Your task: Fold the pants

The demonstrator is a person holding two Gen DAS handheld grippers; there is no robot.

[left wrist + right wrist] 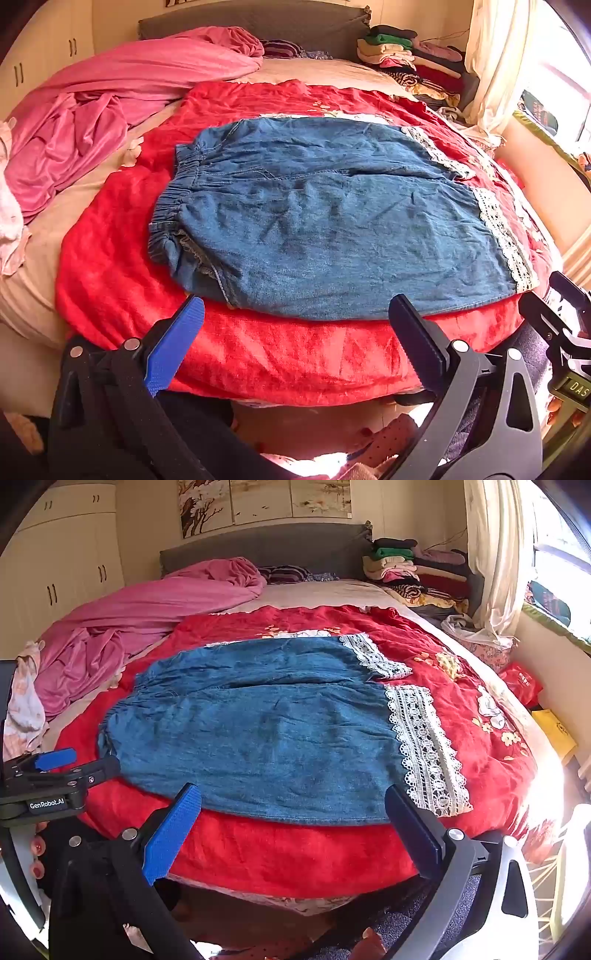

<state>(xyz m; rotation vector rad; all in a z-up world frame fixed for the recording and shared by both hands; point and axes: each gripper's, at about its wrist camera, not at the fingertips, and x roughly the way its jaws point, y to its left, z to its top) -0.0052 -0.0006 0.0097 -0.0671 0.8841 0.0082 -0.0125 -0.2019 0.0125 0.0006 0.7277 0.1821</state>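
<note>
Evidently poised for a first fold: denim pants [332, 221] spread flat on the red blanket [277, 354], both grippers empty at its near edge.

Relative to the pants, the left gripper [295, 314] hovers just off the near hem toward the elastic waistband [173, 206], its jaws spread wide and holding nothing; the right gripper [293, 805] hangs likewise off the near hem, closer to the lace cuffs [424, 746], jaws also spread. The legs lie side by side, waistband at one end and cuffs at the other, probably smoothed out so that one leg can be brought cleanly over the other. Each gripper sits near one end of the near leg, seemingly to pinch both ends together. Behind the pants, pink bedding [147, 609] and stacked clothes [413, 572] stay well apart.
</note>
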